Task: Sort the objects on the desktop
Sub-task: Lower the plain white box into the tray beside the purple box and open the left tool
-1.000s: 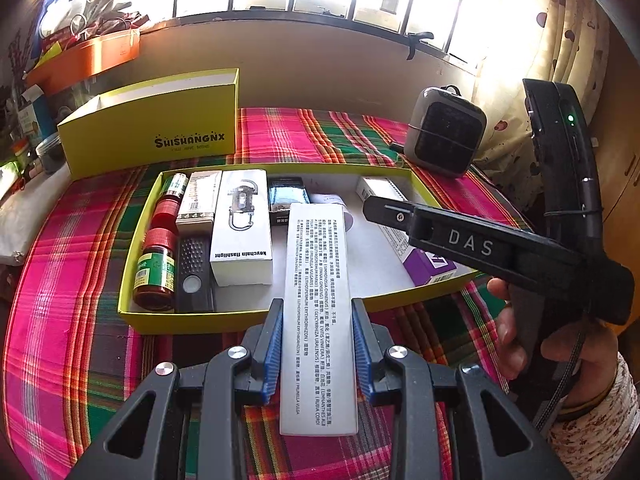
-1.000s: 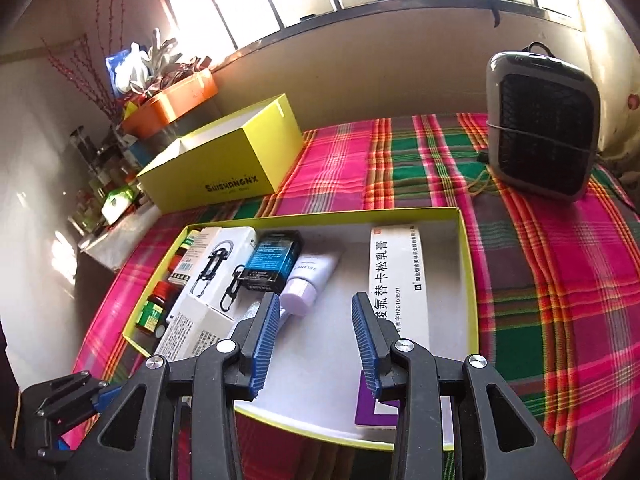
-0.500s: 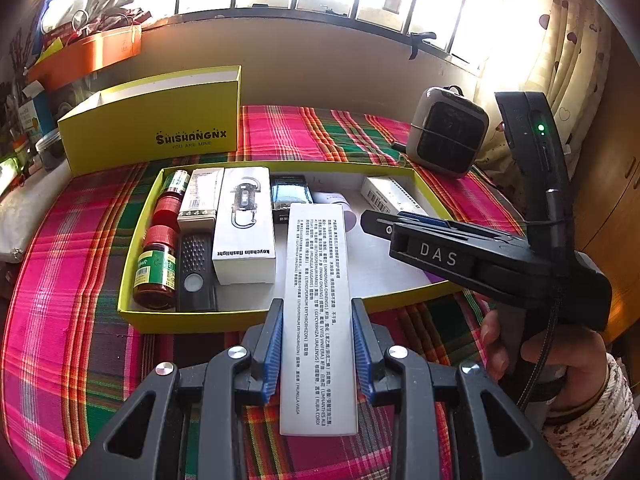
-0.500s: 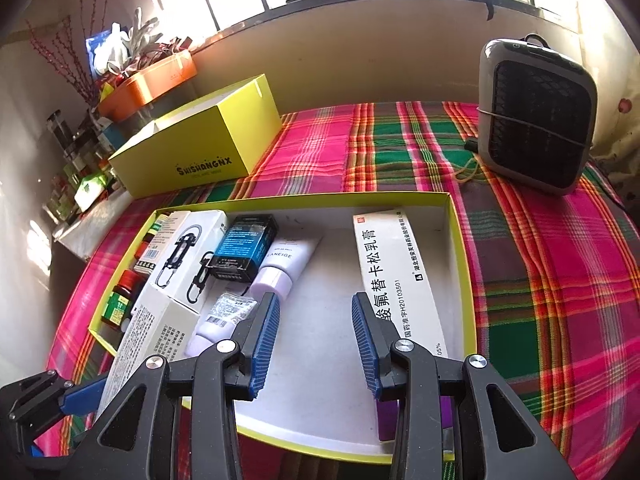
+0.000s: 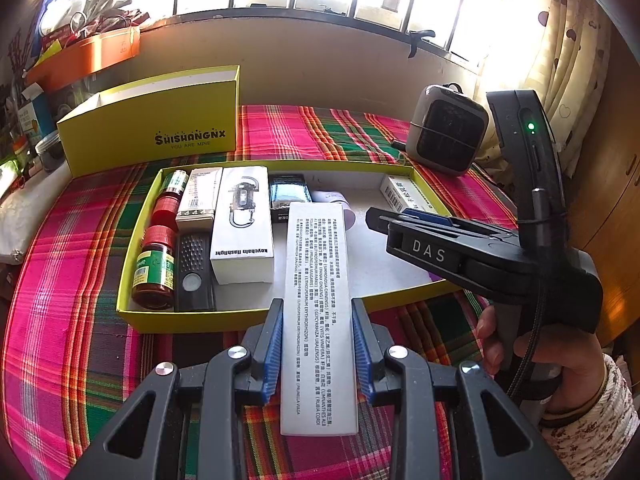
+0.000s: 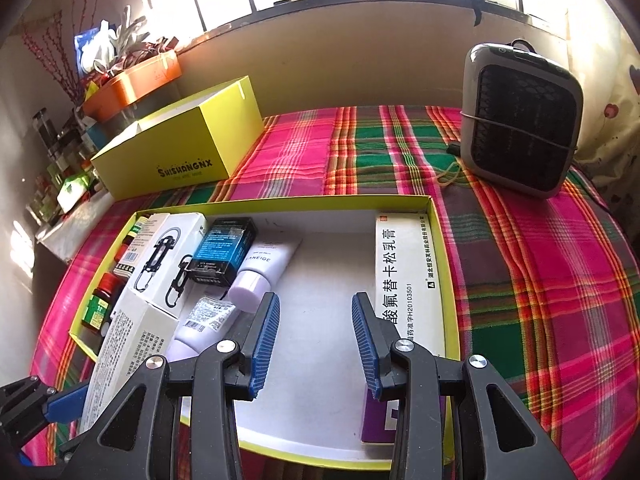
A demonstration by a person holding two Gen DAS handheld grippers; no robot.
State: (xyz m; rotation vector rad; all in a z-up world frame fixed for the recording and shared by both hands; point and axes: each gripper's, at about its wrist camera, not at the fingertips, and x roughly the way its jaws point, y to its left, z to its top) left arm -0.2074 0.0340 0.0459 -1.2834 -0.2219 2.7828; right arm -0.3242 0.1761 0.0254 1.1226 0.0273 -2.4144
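My left gripper (image 5: pixel 316 344) is shut on a long white box with small print (image 5: pixel 318 312), held over the near rim of the shallow yellow tray (image 5: pixel 256 318). The same white box (image 6: pixel 128 352) shows at the lower left of the right wrist view. Inside the tray lie a keychain flashlight box (image 5: pixel 242 226), red-capped bottles (image 5: pixel 156 264), a dark blue box (image 6: pixel 224 254), a lilac tube (image 6: pixel 264 270) and a white-and-purple medicine box (image 6: pixel 404 280). My right gripper (image 6: pixel 316 344) hangs open above the tray's bare white floor, gripping nothing.
An upright yellow box lid (image 5: pixel 160 128) stands behind the tray. A grey fan heater (image 6: pixel 520 120) with a cord sits at the back right. A plaid cloth (image 6: pixel 540 280) covers the table. An orange planter (image 6: pixel 136 80) and cluttered shelf are far left.
The right gripper has shifted slightly over the tray, so the view now sits nearer the medicine box. The left gripper keeps its hold on the white box, almost still.
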